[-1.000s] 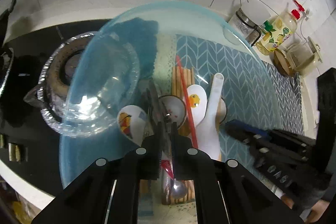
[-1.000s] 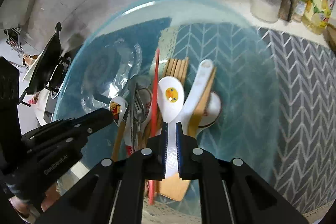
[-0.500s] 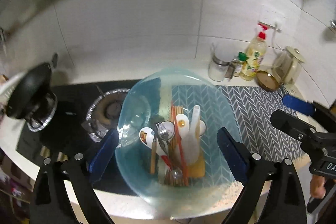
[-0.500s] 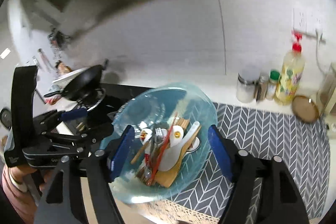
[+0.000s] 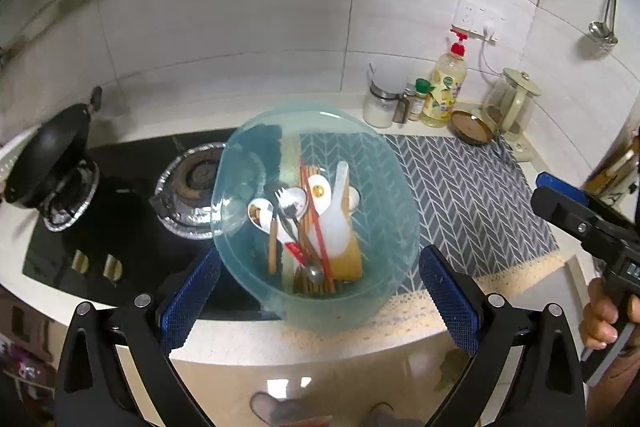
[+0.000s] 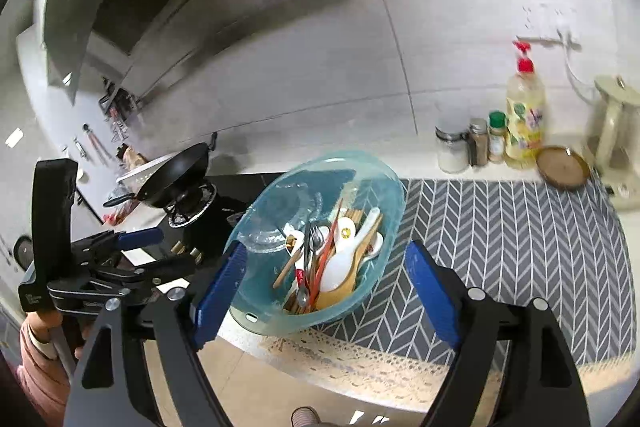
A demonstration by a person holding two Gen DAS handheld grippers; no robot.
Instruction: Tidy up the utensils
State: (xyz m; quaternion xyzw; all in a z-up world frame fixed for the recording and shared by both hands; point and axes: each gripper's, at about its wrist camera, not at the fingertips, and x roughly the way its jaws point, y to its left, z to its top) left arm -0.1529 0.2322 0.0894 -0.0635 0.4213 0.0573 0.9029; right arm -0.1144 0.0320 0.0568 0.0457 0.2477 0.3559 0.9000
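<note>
Left wrist view: utensils (image 5: 308,223) lie bundled in a clear blue bowl (image 5: 384,187) at the counter's front edge.
Axis: handles toward the counter edge, heads toward the wall.
Left gripper (image 5: 320,293): jaws just spread wide, nothing between.
Right gripper (image 6: 324,293): likewise just opened, empty.
Around: stove burner (image 5: 192,179) left, chevron mat (image 5: 472,195) right.
</note>
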